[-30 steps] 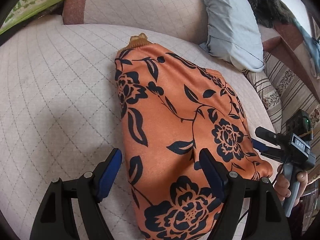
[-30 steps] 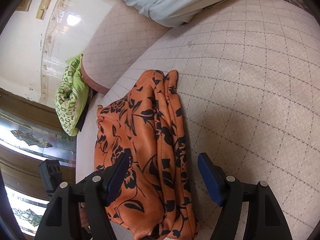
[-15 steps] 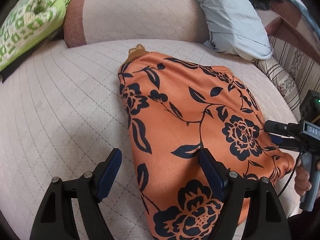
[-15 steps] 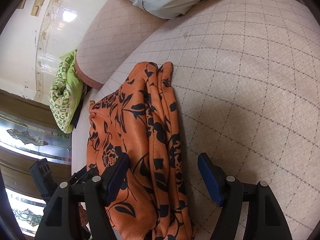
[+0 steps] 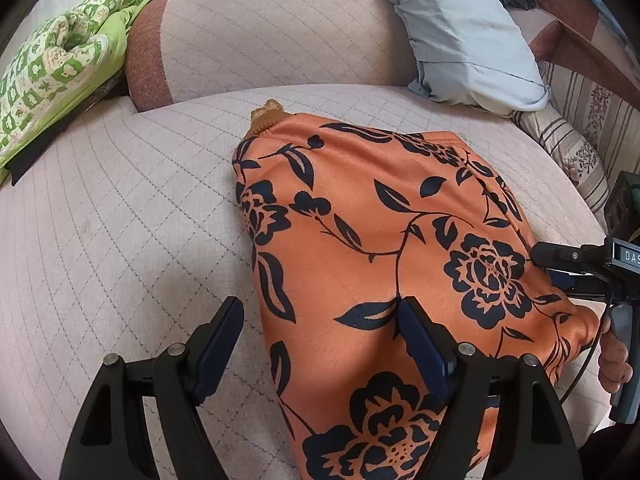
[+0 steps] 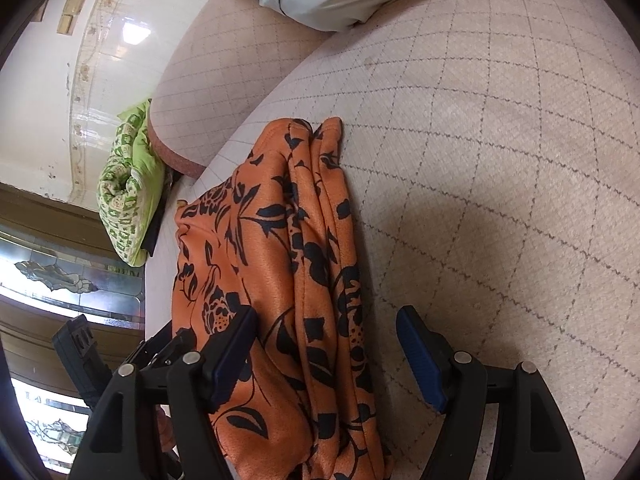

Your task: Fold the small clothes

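Orange floral garment point(image 5: 384, 264) folded flat on the quilted sofa seat point(image 5: 120, 216), both tools released.
Left gripper point(image 5: 320, 332) angled steeply down over garment's near edge, jaws wide, one finger on cloth. Right gripper point(image 6: 326, 344) tilted down at its layered side edge, jaws wide, clamping nothing.

From the left wrist view, the orange floral garment point(image 5: 380, 248) now sits lower and more upright in frame, with the green patterned cloth point(image 5: 60, 76) at ten o'clock showing far more of itself. The right gripper point(image 5: 560, 270), at three o'clock, now lies closer against the garment's edge, and the garment's folded edges point(image 6: 320, 240) run straighter toward twelve o'clock.
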Demonstrator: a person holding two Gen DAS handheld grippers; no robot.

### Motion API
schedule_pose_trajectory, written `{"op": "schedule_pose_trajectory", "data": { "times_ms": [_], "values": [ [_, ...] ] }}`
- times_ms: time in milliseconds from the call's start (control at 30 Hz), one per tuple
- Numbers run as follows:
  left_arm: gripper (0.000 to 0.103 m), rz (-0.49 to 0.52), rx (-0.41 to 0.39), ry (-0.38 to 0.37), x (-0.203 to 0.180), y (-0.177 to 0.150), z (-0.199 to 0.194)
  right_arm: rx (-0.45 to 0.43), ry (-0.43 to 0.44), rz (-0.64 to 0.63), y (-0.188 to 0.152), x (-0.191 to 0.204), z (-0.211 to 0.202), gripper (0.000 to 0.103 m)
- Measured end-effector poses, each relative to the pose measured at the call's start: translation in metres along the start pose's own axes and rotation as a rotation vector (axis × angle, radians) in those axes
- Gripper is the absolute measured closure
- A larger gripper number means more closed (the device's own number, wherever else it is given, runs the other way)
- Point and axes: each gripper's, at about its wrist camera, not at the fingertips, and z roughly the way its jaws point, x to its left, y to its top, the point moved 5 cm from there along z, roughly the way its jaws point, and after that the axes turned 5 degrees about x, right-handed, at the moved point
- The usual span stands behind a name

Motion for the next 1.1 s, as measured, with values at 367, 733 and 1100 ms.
{"op": "schedule_pose_trajectory", "data": {
  "times_ms": [367,733,1100],
  "values": [
    [0.015,-0.017,0.043,-0.1,-0.007,0.004,0.02,0.011,0.057,0.024,0.001,-0.006,0.005,0.026],
    [0.024,-0.048,0.028,-0.152,-0.005,0.008,0.027,0.046,0.138,-0.063,-0.004,0.02,0.035,0.035],
    [0.071,-0.054,-0.023,-0.102,-0.007,0.009,-0.009,-0.013,0.124,-0.163,-0.022,0.064,0.017,0.062]
  ]
}}
